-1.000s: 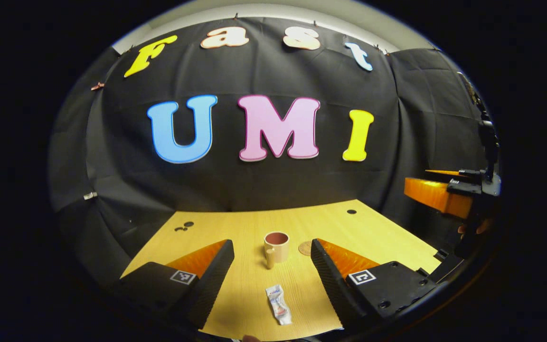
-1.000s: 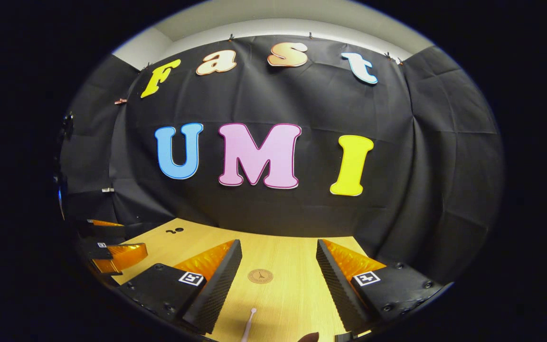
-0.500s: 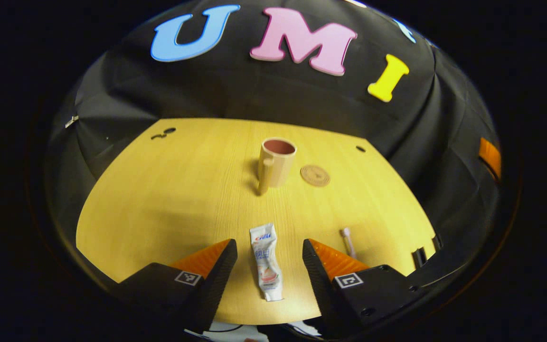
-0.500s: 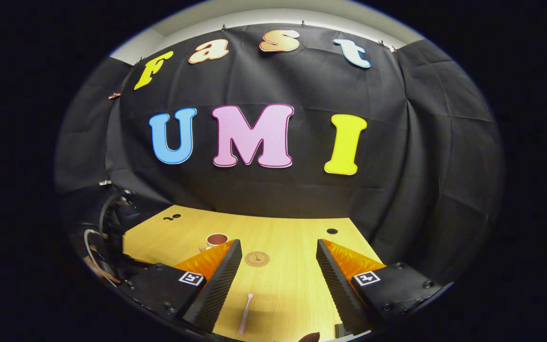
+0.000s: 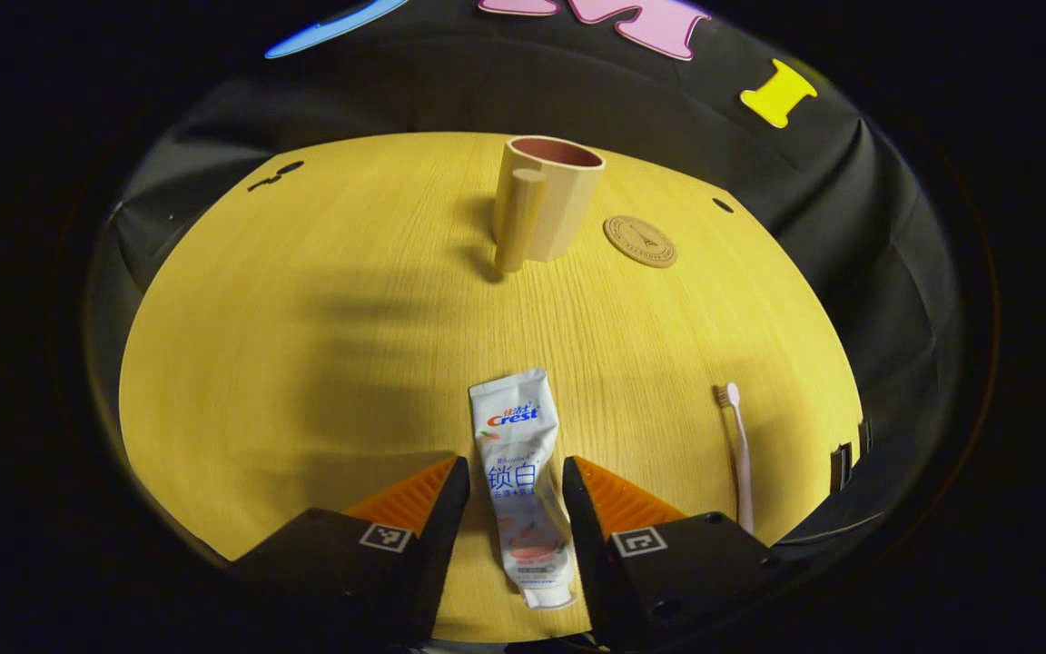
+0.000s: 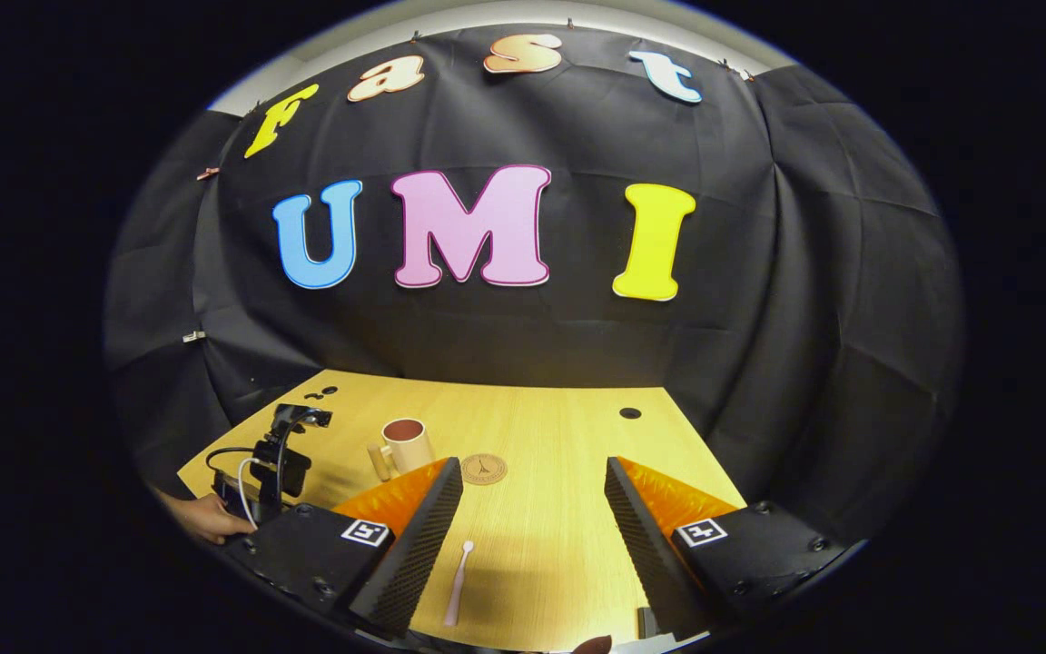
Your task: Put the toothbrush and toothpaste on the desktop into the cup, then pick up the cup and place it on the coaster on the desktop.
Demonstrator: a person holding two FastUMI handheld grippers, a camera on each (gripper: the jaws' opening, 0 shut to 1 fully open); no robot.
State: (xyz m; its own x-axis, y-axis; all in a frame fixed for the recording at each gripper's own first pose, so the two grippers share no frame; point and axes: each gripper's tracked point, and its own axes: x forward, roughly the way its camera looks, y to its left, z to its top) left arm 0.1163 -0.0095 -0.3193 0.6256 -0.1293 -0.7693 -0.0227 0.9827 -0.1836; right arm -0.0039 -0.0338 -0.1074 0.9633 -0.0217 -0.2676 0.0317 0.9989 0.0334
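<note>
Nothing is in the cup (image 5: 546, 204) yet, so by my reckoning the whole job is still ahead of me. Working left to right across the left gripper view: my left gripper (image 5: 516, 481) is down at the desk (image 5: 305, 345) with its fingers either side of the toothpaste (image 5: 521, 481), which lies flat between them; they look narrowed around the tube, but I cannot tell whether both are pressing on it. Beyond it the cup stands upright, empty, handle towards me; the coaster (image 5: 639, 241) sits bare just to its right; the toothbrush (image 5: 739, 445) lies flat near the desk's right edge. My right gripper (image 6: 532, 527), in its own view, hangs wide apart holding nothing, with the toothbrush on the desk near its left finger. Left to do: toothpaste in, toothbrush in, then cup onto coaster.
</note>
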